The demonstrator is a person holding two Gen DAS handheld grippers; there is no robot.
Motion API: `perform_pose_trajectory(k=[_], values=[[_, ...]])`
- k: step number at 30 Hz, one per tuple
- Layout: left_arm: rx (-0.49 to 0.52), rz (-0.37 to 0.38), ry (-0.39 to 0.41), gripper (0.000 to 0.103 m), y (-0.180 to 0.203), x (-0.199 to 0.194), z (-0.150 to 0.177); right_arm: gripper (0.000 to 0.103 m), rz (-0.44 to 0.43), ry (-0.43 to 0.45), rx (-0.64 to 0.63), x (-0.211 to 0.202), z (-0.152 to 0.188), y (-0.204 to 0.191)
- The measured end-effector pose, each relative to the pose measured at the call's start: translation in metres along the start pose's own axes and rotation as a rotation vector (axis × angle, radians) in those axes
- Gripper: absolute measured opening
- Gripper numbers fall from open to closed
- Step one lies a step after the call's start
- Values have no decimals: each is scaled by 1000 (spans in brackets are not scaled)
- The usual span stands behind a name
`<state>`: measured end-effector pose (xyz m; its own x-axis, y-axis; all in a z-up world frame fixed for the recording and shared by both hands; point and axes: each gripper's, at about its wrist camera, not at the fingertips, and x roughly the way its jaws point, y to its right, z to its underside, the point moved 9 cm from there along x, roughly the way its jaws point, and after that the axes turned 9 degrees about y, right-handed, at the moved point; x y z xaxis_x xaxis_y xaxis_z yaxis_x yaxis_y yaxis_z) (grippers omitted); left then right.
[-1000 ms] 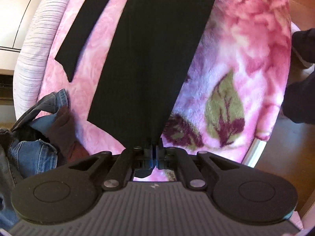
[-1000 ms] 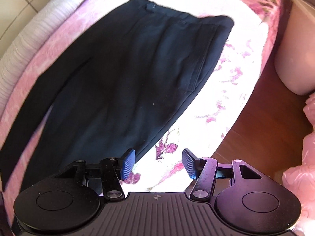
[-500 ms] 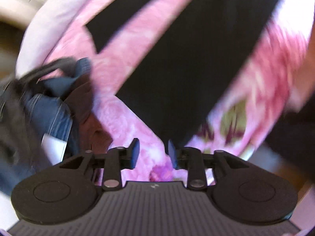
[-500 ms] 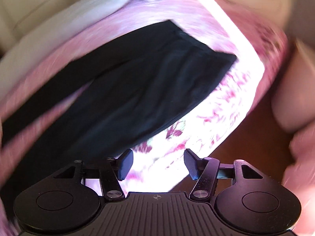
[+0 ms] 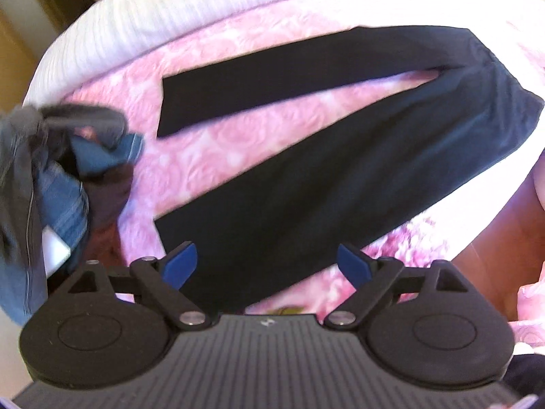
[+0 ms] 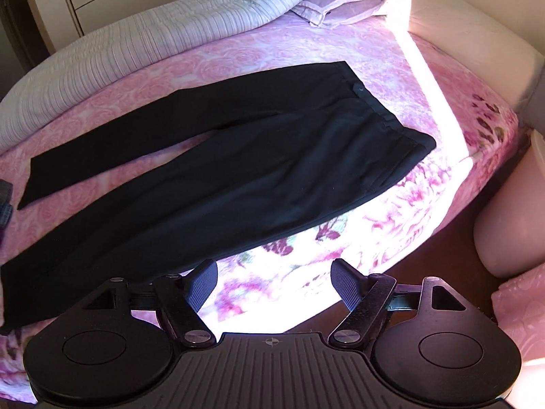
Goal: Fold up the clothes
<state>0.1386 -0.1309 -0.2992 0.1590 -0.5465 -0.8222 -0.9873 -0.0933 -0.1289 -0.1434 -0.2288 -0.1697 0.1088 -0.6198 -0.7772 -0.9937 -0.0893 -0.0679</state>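
From the left wrist, the left gripper (image 5: pixel 267 266) is opening wide with nothing held; its blue pads hang above the black trousers (image 5: pixel 340 177), which lie flat on the pink blanket (image 5: pixel 211 143) beside a pile of clothes (image 5: pixel 58 177). From the right wrist, the right gripper (image 6: pixel 274 284) is opening too, empty, over the blanket edge near the trousers (image 6: pixel 238 170).
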Motion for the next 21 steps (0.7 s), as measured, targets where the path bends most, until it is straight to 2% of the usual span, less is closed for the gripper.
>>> perform_pose_trajectory(k=[4, 9, 12, 15, 21], values=[[70, 62, 65, 88, 4, 5, -26, 77, 8, 9, 23, -39, 4, -14], [217, 174, 151, 88, -4, -3, -37, 77, 124, 58, -30, -80, 18, -44], [271, 228, 177, 88, -21, -12, -28, 77, 177, 62, 13, -102, 37, -75], [274, 238, 169, 88, -44, -20, -9, 77, 221, 58, 56, -123, 58, -107], [267, 253, 149, 88, -73, -34, 27, 77, 221, 16, 45, -145, 86, -167]])
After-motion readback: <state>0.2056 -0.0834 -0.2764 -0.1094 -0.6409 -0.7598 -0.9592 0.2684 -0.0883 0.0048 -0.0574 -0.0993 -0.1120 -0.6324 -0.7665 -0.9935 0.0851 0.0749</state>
